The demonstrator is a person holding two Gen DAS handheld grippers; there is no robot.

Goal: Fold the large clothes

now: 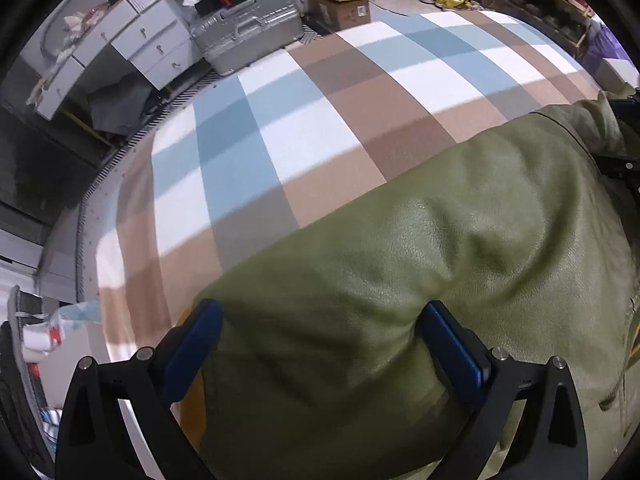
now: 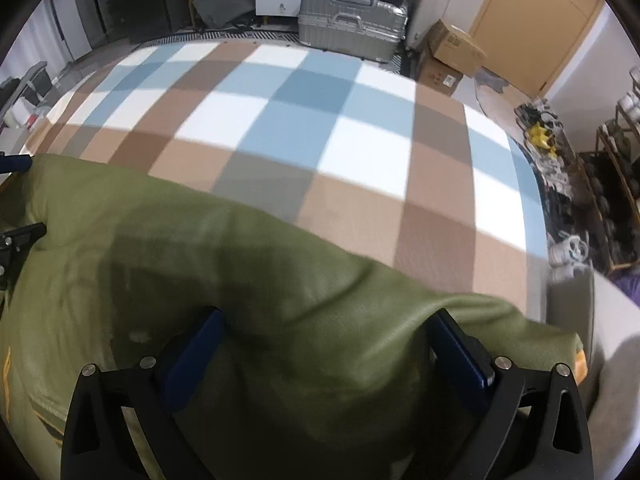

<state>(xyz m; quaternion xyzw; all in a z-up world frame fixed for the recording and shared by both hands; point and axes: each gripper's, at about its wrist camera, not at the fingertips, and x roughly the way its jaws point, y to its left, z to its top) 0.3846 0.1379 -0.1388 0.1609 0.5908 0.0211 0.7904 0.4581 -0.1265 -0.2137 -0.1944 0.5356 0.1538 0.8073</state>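
Left wrist: jacket [image 1: 400,260] between hand-held gripper [image 1: 320,320] fingers

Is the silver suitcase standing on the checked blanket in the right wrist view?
No. The silver suitcase stands on the floor beyond the far edge of the checked blanket, not on it.

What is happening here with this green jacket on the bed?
A person holds a gripper in each hand and is folding an olive green jacket on a bed covered by a checked blanket. Both the left gripper and the right gripper are open, with jacket material bulging between their blue fingers. The jacket lies bunched at the near edge of the bed; most of the blanket beyond it is bare. A silver suitcase stands on the floor behind.
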